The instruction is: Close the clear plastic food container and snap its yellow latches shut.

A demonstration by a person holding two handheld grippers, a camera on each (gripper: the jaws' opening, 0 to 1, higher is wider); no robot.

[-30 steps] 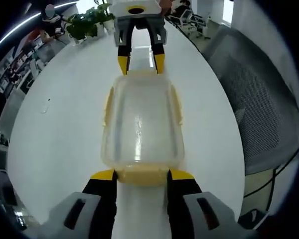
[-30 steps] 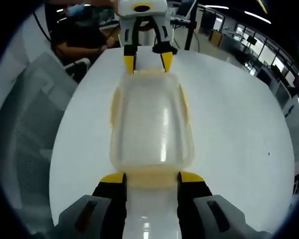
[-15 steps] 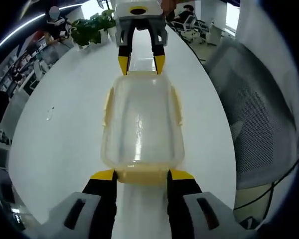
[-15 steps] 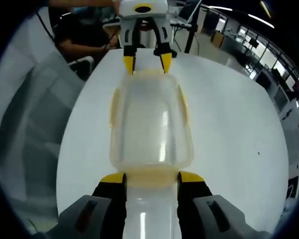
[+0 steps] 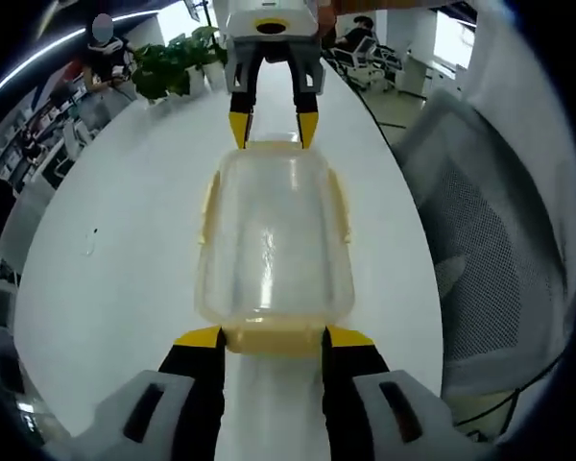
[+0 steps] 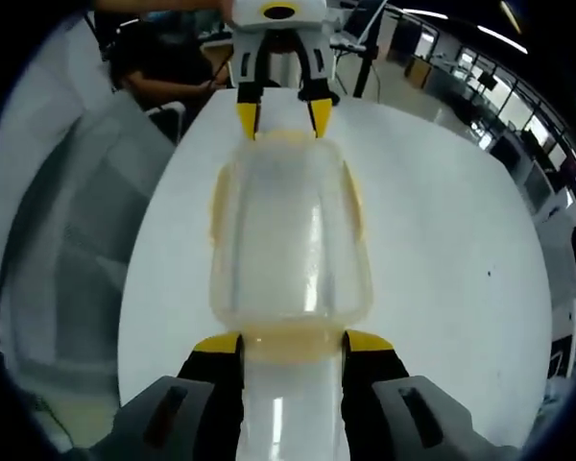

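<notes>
One container (image 5: 274, 240), lid on, lies lengthwise on white table (image 5: 125, 250) between two grippers. Four yellow latches: one per long side, one per end. Left gripper (image 5: 272, 338) spread, tips flanking near end latch (image 5: 274, 338); right gripper (image 6: 291, 343) spread likewise at opposite end. Cannot tell whether latches are snapped. One plant (image 5: 173, 62) far left; mesh chair (image 5: 499, 250) right, cut off.
</notes>
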